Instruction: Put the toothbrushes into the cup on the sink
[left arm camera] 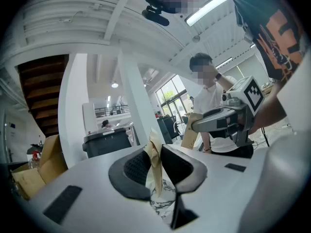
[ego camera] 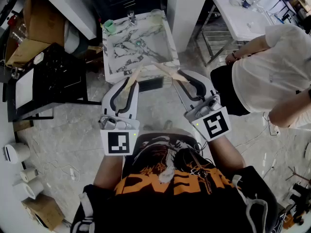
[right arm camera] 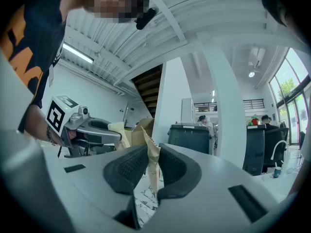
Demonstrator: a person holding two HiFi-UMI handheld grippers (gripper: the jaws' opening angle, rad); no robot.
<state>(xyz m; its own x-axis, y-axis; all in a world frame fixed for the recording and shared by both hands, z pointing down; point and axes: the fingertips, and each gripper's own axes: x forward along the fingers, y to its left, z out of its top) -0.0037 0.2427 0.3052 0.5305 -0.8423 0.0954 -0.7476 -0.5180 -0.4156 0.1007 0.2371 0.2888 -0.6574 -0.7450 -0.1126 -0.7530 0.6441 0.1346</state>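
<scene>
Left gripper (left arm camera: 156,173) pinches a paper-sleeved toothbrush (left arm camera: 155,152), and my right gripper (right arm camera: 148,173) pinches a second toothbrush (right arm camera: 151,154). I judge each is gripped by one end so the free end can drop into the cup (ego camera: 110,26). Both hover over the sink's (ego camera: 124,57) near edge, with the cup well beyond at the far left corner.

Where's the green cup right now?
In the head view, the green cup stands at the far left corner of the marble sink, up ahead of the left tongs, which clamp a paper-wrapped toothbrush.
</scene>
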